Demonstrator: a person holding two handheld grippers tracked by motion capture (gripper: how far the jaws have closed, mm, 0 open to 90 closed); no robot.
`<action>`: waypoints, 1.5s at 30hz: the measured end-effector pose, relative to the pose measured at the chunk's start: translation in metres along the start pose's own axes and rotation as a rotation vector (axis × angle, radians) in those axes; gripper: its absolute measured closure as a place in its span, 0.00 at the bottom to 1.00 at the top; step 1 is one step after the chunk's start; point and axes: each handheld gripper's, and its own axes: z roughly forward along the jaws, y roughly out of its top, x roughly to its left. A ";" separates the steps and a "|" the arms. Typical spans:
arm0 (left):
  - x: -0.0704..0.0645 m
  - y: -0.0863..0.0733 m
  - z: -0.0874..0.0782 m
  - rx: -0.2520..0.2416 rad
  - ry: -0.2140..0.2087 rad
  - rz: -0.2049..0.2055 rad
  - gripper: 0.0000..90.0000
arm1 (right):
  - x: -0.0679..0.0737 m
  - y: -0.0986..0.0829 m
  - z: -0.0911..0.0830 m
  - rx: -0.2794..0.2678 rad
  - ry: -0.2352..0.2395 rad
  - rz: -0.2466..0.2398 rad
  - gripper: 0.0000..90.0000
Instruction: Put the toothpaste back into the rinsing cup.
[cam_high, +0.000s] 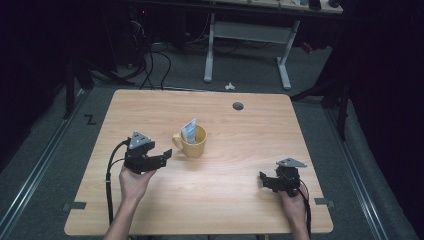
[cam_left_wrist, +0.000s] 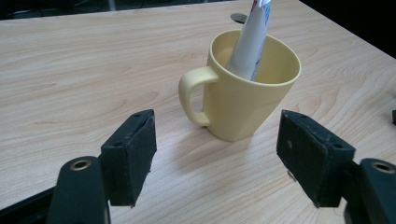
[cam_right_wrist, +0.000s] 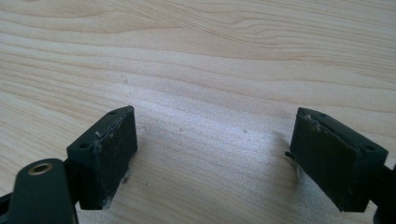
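Observation:
A yellow mug (cam_high: 192, 142) stands upright near the middle of the wooden table (cam_high: 240, 130), its handle turned left. A white and blue tube (cam_high: 189, 130) leans inside it. In the left gripper view the mug (cam_left_wrist: 247, 88) and the tube (cam_left_wrist: 252, 37) sit just beyond the jaws. My left gripper (cam_high: 166, 155) is open, a short way left of the mug's handle, empty. My right gripper (cam_high: 264, 178) is open too, low over bare wood at the front right, far from the mug. Its pads (cam_right_wrist: 107, 154) hold nothing.
A round grey cable hole (cam_high: 238, 106) sits in the table near the far edge. Beyond the table are a white desk frame (cam_high: 247, 45), cables on the floor and dark surroundings. Bare wood lies between the grippers.

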 end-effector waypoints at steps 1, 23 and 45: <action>0.000 -0.001 0.000 -0.004 0.000 -0.002 0.32 | 0.000 0.000 0.000 0.000 0.000 0.000 0.17; 0.008 -0.016 -0.005 0.002 0.016 -0.045 0.32 | 0.000 0.000 0.000 0.000 0.000 0.000 0.17; 0.017 -0.033 -0.007 0.024 0.047 -0.082 0.33 | 0.000 0.000 0.000 0.000 0.000 0.000 0.17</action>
